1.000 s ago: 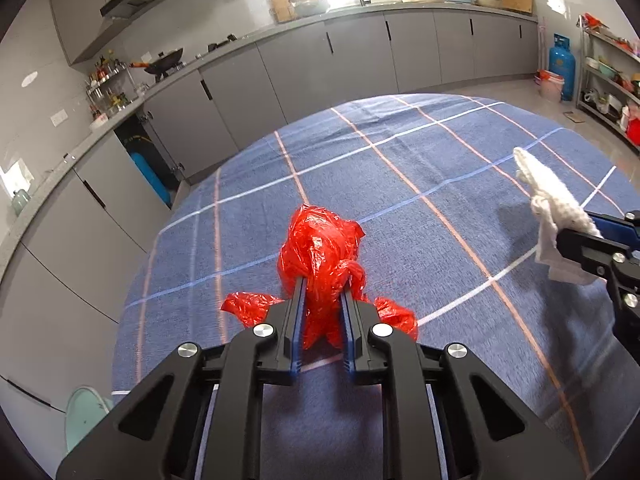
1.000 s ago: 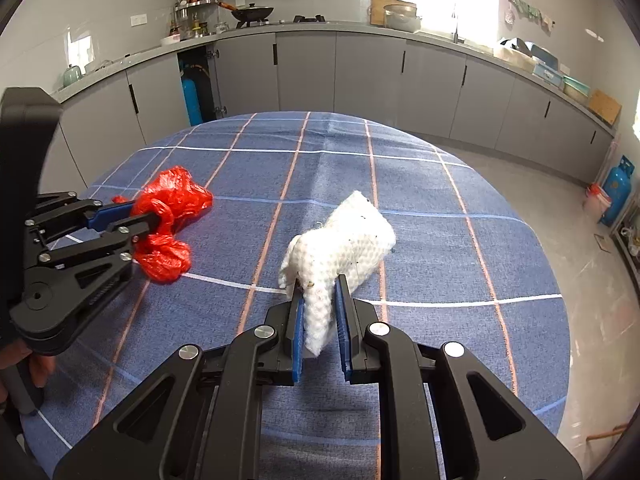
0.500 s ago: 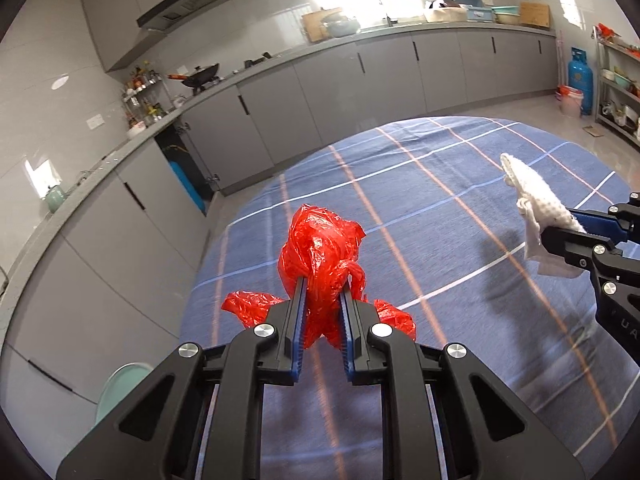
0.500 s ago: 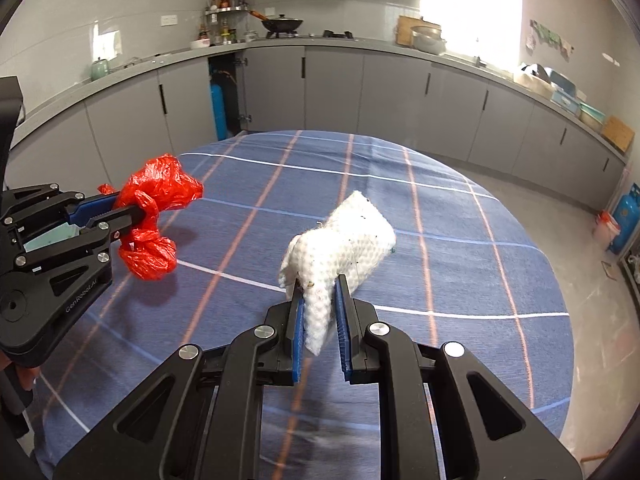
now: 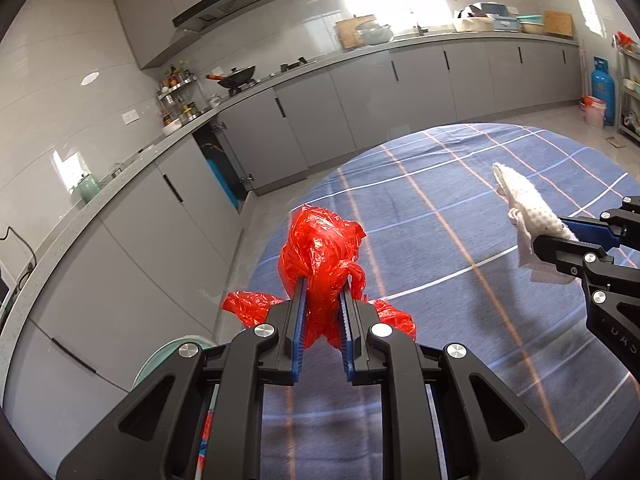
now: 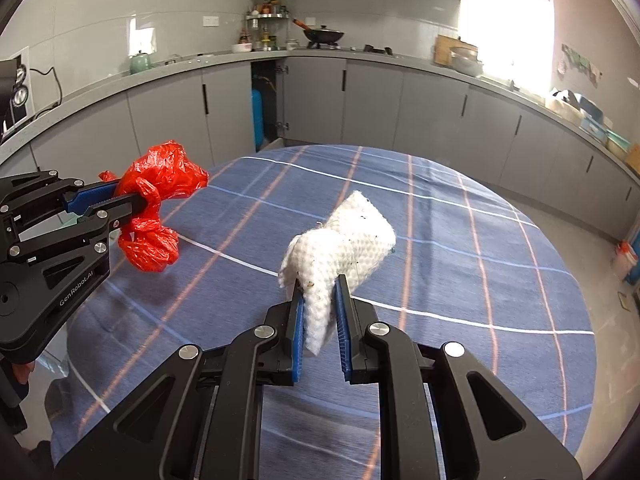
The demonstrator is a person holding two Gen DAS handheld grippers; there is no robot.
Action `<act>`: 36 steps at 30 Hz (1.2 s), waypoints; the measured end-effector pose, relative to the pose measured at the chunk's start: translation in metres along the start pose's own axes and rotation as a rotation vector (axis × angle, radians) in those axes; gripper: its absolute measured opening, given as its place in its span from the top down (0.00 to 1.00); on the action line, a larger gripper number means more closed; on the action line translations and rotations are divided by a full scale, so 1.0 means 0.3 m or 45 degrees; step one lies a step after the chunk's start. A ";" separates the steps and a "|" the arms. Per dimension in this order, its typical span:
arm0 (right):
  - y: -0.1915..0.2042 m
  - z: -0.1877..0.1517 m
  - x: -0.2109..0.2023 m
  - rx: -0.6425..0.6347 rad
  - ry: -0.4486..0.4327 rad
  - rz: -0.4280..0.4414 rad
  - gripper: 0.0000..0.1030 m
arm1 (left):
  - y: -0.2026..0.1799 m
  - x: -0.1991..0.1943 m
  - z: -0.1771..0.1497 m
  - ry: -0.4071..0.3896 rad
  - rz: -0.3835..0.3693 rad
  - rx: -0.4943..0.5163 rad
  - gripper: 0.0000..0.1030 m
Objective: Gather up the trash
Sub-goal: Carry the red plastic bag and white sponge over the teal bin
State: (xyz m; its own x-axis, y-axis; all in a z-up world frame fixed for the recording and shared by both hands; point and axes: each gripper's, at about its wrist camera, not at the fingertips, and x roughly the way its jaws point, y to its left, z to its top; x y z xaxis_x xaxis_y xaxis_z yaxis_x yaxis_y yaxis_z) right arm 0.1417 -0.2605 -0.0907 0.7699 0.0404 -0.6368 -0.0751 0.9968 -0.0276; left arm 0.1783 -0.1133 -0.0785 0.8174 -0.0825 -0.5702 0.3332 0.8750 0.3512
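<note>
My left gripper (image 5: pixel 323 300) is shut on a crumpled red plastic bag (image 5: pixel 320 248) and holds it in the air over the left edge of the round table (image 5: pixel 460 184). It also shows in the right wrist view (image 6: pixel 156 184). My right gripper (image 6: pixel 319 304) is shut on a wad of white paper towel (image 6: pixel 344 240), held above the blue checked tablecloth (image 6: pixel 440 240). The towel also shows at the right of the left wrist view (image 5: pixel 524 208). The two grippers are apart, side by side.
A pale green round rim (image 5: pixel 168 360), possibly a bin, shows below the left gripper beside the table. Grey kitchen cabinets (image 5: pixel 280 132) run along the walls. A blue gas cylinder (image 5: pixel 603 84) stands at the far right.
Both grippers have swung left and lifted, each still holding its piece. The red bag now hangs past the table's left edge and the green rim has come closer.
</note>
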 end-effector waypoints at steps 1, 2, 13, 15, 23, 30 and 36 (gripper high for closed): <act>0.010 0.004 0.000 -0.006 -0.002 0.005 0.85 | 0.011 -0.004 -0.005 -0.001 0.010 -0.004 0.85; 0.020 0.006 0.000 -0.011 -0.004 0.008 0.85 | 0.023 -0.008 -0.010 0.000 0.014 -0.010 0.85; 0.142 0.037 0.013 -0.074 -0.020 0.073 0.85 | 0.123 -0.043 -0.059 0.009 0.070 -0.057 0.85; 0.163 0.043 0.016 -0.086 -0.023 0.087 0.85 | 0.142 -0.048 -0.068 0.010 0.081 -0.064 0.85; 0.233 0.064 0.027 -0.129 -0.029 0.132 0.85 | 0.225 -0.067 -0.107 0.019 0.126 -0.097 0.85; 0.301 0.083 0.036 -0.170 -0.035 0.180 0.85 | 0.284 -0.078 -0.140 0.033 0.157 -0.119 0.85; 0.343 0.091 0.035 -0.198 -0.042 0.204 0.85 | 0.335 -0.088 -0.166 0.043 0.190 -0.144 0.85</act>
State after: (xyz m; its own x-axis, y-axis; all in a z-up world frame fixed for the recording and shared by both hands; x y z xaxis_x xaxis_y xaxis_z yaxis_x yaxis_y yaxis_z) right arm 0.1596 -0.1558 -0.0792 0.7604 0.2025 -0.6170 -0.2931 0.9549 -0.0479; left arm 0.1667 0.0005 -0.0652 0.8371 0.0668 -0.5430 0.1528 0.9244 0.3494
